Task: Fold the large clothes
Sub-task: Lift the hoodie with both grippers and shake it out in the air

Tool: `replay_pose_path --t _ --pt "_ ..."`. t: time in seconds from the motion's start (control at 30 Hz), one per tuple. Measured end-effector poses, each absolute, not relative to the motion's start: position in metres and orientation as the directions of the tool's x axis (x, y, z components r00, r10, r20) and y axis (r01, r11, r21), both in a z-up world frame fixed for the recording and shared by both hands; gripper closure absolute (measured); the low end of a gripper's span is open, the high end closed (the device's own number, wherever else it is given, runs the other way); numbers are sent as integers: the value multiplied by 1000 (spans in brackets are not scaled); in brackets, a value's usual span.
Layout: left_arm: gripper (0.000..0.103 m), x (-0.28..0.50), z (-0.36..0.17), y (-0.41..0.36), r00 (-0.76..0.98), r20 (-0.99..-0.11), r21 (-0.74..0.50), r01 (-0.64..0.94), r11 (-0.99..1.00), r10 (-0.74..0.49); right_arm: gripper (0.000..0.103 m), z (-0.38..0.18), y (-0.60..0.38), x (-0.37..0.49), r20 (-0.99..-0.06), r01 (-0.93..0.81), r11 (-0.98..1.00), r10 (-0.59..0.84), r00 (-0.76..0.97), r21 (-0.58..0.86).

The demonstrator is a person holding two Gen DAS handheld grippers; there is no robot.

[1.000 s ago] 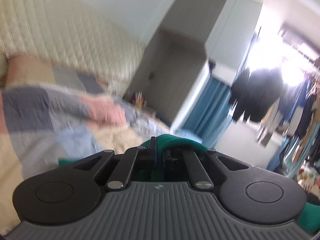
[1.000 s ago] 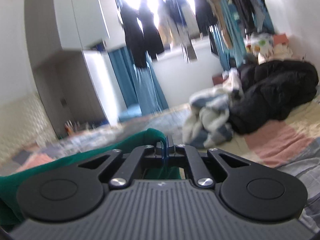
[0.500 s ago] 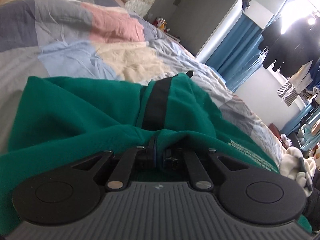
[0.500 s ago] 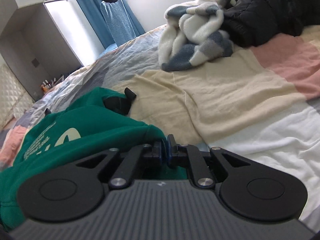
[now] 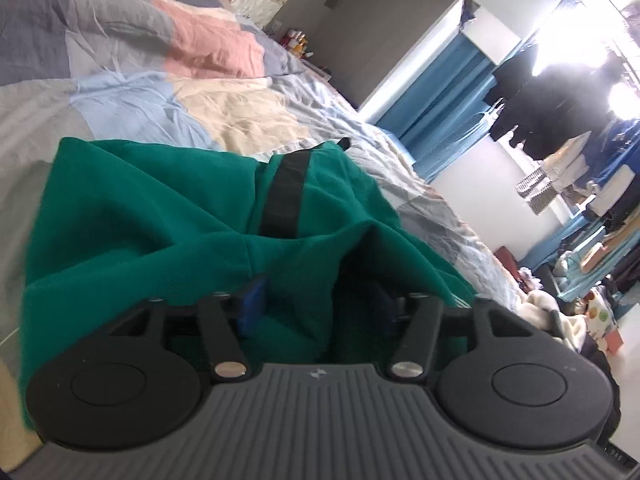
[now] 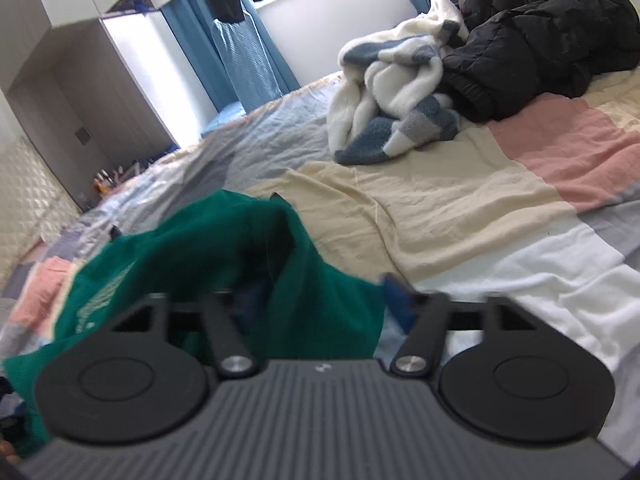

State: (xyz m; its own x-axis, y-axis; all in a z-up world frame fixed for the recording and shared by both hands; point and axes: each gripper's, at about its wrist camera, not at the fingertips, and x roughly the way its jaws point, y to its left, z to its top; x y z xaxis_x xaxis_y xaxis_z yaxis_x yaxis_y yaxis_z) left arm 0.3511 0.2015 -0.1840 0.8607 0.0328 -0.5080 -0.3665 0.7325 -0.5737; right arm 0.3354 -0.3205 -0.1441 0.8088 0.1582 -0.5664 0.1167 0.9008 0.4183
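A green garment (image 5: pixel 140 216) with a black strap (image 5: pixel 286 196) lies bunched on the patchwork bed cover (image 5: pixel 100 80). It also shows in the right wrist view (image 6: pixel 192 256), with pale print on it. My left gripper (image 5: pixel 316 304) is open, its blue pads spread with green cloth lying loose between them. My right gripper (image 6: pixel 320 300) is open too, with a fold of the green garment between its spread fingers.
A white and blue fleece (image 6: pixel 396 104) and a black padded jacket (image 6: pixel 536 40) lie at the far side of the bed. A grey wardrobe (image 6: pixel 60 92), blue curtains (image 6: pixel 248 56) and hanging clothes (image 5: pixel 560 120) stand beyond the bed.
Both grippers came down to the bed with the green garment, then opened and let go of the cloth they held half a second ago.
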Motion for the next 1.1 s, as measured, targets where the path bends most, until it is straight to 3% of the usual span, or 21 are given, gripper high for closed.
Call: replay_pose_path --t 0.07,0.33,0.5,0.67,0.93,1.0,1.03,1.1 --pt "31 340 -178 197 869 -494 -567 -348 747 30 28 -139 -320 323 -546 96 890 185 817 445" --pt "29 296 -157 180 908 -417 -593 -242 768 -36 27 -111 -305 275 -402 -19 884 231 886 467" --pt "29 294 -160 176 916 -373 -659 -152 736 -145 26 -106 -289 274 -331 -161 832 378 864 531" --pt "28 307 -173 175 900 -378 -722 -138 678 -219 26 -126 -260 298 -345 -231 777 497 797 586" --pt "19 329 -196 183 871 -418 -768 -188 612 -257 28 -163 -223 343 -456 -211 791 523 720 574" --pt "16 334 -200 186 869 -425 -773 -202 601 -255 40 -170 -222 343 -468 -216 780 545 695 587" --pt "15 336 -202 186 867 -429 -775 -209 596 -254 57 -170 -221 343 -465 -224 771 559 686 596" --pt "13 339 -204 188 863 -429 -786 -210 582 -267 66 -166 -224 342 -435 -247 747 585 684 617"
